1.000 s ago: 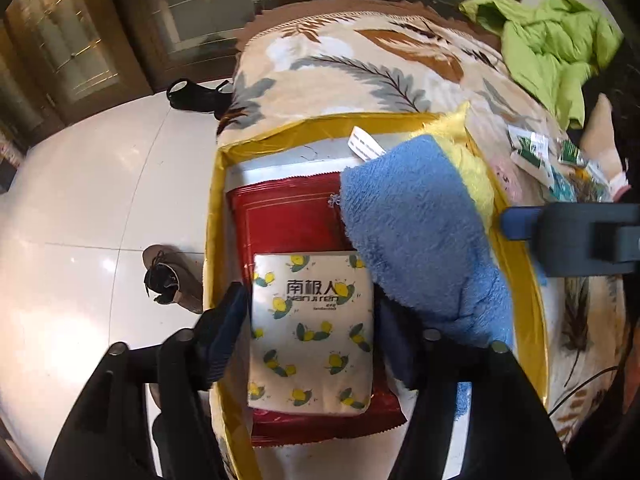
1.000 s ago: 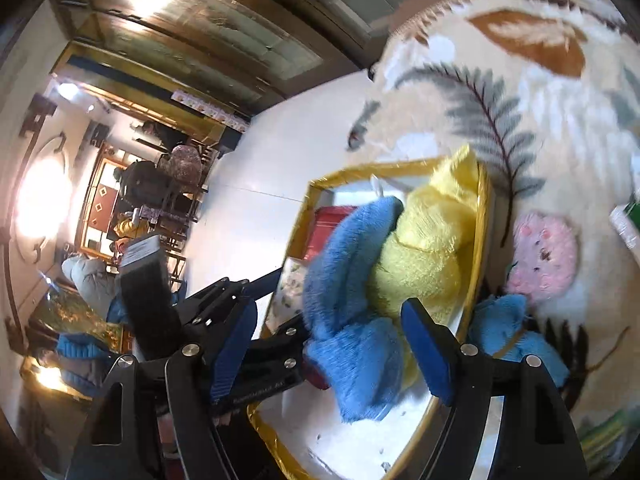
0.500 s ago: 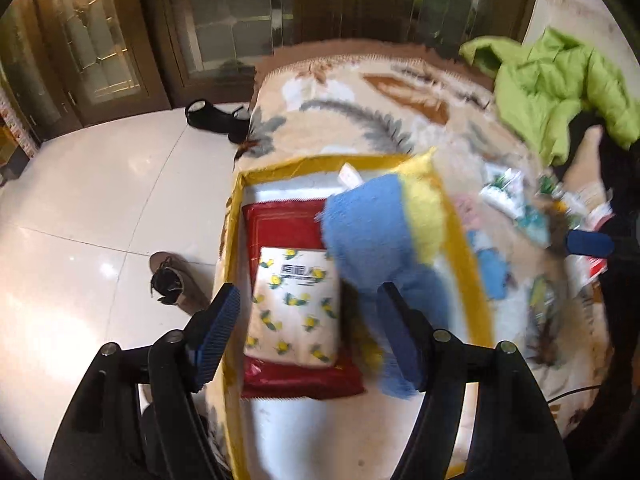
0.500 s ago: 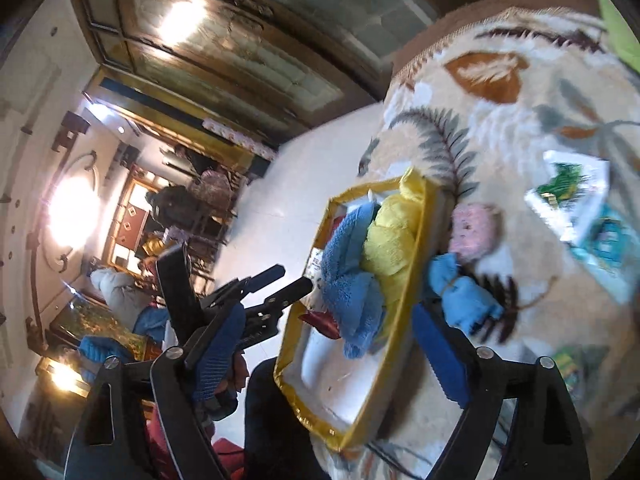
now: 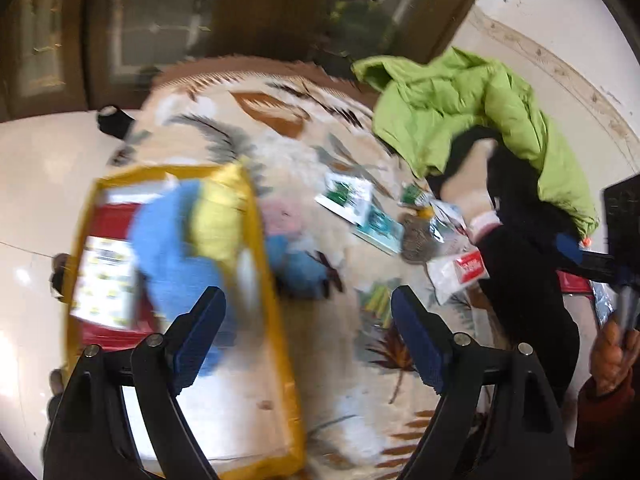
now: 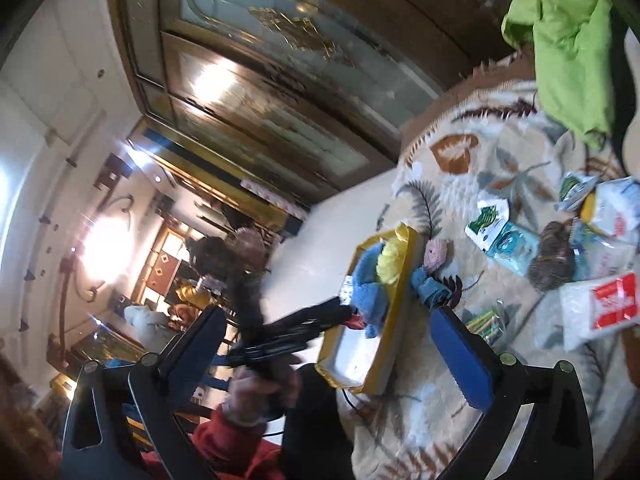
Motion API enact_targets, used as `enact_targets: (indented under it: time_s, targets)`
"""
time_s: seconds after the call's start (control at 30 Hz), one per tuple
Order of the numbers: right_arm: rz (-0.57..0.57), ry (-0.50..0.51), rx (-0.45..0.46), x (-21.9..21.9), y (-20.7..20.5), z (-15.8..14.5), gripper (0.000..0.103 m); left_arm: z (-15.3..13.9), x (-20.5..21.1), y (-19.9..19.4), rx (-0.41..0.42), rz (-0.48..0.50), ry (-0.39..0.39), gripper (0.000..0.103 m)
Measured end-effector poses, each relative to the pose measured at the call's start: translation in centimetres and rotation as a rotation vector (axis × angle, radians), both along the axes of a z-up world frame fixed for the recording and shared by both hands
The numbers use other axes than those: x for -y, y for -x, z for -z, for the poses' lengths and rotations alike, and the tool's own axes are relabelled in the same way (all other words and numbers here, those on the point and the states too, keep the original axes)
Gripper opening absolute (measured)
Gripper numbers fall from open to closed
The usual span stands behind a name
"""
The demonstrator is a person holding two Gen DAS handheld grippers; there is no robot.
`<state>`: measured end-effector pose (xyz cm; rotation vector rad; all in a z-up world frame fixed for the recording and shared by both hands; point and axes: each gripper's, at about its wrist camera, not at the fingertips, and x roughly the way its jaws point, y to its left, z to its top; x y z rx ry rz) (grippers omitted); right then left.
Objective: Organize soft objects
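Note:
A yellow-rimmed box (image 5: 286, 380) lies on the patterned blanket. It holds a blue towel (image 5: 168, 248), a yellow towel (image 5: 218, 216), a tissue pack (image 5: 104, 276) and a red packet. My left gripper (image 5: 308, 320) hangs open and empty above the box's right rim. A pink soft item (image 5: 280, 216) and a small blue cloth (image 5: 298, 268) lie on the blanket just beyond that rim. My right gripper (image 6: 328, 348) is open and empty, well back from the box (image 6: 396, 312); the blue towel (image 6: 368, 292), yellow towel (image 6: 390, 264), pink item (image 6: 436, 252) and blue cloth (image 6: 430, 288) show ahead.
Several packets (image 5: 348, 196), a brown-grey bundle (image 5: 416, 240) and a white bag with a red label (image 5: 460, 272) are scattered on the blanket's right. A green jacket (image 5: 480, 112) lies at the back right. White floor tiles lie left of the bed.
Both grippers have drawn back from the box and swung right. The blue and yellow towels stay in the box. The left view is now motion-blurred.

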<state>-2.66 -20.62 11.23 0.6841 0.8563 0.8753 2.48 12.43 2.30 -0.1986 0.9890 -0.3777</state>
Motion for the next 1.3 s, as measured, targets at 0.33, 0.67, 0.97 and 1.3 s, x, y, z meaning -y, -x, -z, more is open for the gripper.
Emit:
enact_targets:
  time_s: [0.33, 0.67, 0.97, 1.3]
  targets:
    - [0.071, 0.199, -0.081, 0.1, -0.7, 5.5, 0.103, 4.6, 6.0, -2.3, -0.148, -0.11, -0.042, 0.085]
    - [-0.061, 0.44, -0.102, -6.2, -2.9, 13.4, 0.103, 7.4, 6.4, -5.6, -0.293, -0.238, 0.03, 0.085]
    - [-0.26, 0.666, 0.086, -11.8, -3.8, 15.1, 0.103, 8.4, 6.2, -7.2, -0.315, -0.367, -0.01, 0.085]
    - [-0.325, 0.721, 0.065, -12.0, -6.4, 18.3, 0.101, 8.9, 6.9, -8.2, -0.383, -0.39, 0.002, 0.085]
